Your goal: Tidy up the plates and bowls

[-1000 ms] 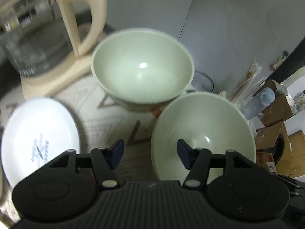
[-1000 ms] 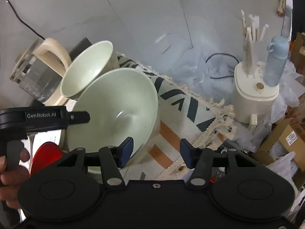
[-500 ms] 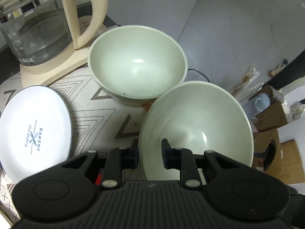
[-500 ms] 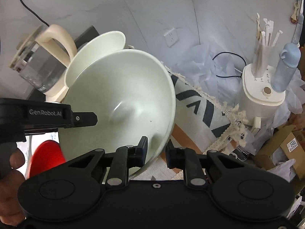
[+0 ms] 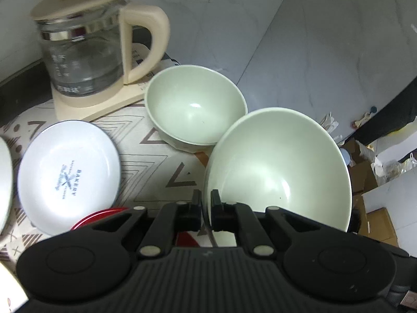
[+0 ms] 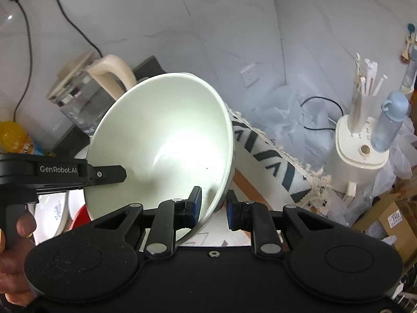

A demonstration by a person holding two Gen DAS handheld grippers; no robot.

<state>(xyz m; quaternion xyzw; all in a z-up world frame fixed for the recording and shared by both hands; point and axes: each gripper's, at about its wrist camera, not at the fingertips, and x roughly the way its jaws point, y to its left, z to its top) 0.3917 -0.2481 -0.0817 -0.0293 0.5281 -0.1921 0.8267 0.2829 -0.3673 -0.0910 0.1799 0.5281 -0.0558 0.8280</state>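
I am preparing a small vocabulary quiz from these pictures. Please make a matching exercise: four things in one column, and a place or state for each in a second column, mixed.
Things:
1. large bowl
2. small bowl
3. white plate
4. kettle

Places or states:
A. printed with the word BAKERY
B. gripped at the rim by both tools
C. on a cream base, glass body
D. resting on the patterned cloth, next to the kettle base

Pairs: 1-B, 2-D, 3-A, 4-C

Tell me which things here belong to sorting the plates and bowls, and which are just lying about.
Part of the job:
- large green bowl, held at its rim by both claws
- smaller green bowl
- white bakery plate
- red plate

Just lying about:
- glass kettle
- blue bottle
- cardboard boxes
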